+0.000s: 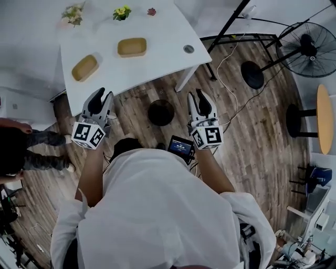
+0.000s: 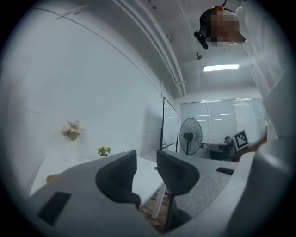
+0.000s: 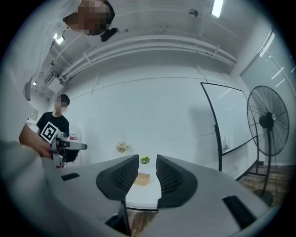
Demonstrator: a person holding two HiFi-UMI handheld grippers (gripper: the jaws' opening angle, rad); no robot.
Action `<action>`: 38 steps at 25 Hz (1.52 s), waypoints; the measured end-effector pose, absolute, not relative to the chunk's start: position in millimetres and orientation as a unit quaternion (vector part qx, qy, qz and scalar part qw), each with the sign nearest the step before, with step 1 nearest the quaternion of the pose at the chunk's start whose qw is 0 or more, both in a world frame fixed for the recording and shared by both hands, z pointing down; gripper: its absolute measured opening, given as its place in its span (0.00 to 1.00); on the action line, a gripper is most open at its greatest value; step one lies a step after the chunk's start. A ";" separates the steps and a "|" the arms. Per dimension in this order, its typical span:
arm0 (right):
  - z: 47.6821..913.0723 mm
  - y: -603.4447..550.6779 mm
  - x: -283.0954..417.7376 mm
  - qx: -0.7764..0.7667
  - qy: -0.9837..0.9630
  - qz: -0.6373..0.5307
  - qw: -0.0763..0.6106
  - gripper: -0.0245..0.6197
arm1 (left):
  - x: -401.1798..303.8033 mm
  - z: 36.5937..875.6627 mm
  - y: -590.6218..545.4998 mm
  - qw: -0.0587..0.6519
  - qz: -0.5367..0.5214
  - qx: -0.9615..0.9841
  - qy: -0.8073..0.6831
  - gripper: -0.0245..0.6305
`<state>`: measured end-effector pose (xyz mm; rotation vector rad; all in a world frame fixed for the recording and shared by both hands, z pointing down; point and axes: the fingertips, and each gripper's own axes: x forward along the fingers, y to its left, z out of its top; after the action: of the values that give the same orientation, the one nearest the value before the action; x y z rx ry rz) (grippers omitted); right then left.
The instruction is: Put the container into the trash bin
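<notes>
Though outside both gripper views, dark trash bin [image 1: 160,112] in head view.

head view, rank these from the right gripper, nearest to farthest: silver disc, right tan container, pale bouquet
From the right gripper:
1. silver disc, table's right edge
2. right tan container, mid-table
3. pale bouquet, far left corner

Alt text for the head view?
Seen from above, a person holds the left tool and right tool, open and empty, toward a white table with two tan containers; a black trash bin stands before it.
</notes>
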<state>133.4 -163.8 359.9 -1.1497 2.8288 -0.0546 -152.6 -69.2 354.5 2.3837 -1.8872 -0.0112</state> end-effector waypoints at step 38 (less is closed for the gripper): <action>431.6 -381.0 -222.2 -0.245 0.966 -0.058 -0.064 0.25 | -531.6 584.5 -142.6 0.482 -0.016 0.542 -0.688 0.24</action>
<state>-222.2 -381.0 431.6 -0.8022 3.1642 -0.1891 -531.6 -142.6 584.5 1.3211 -1.6784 -0.0382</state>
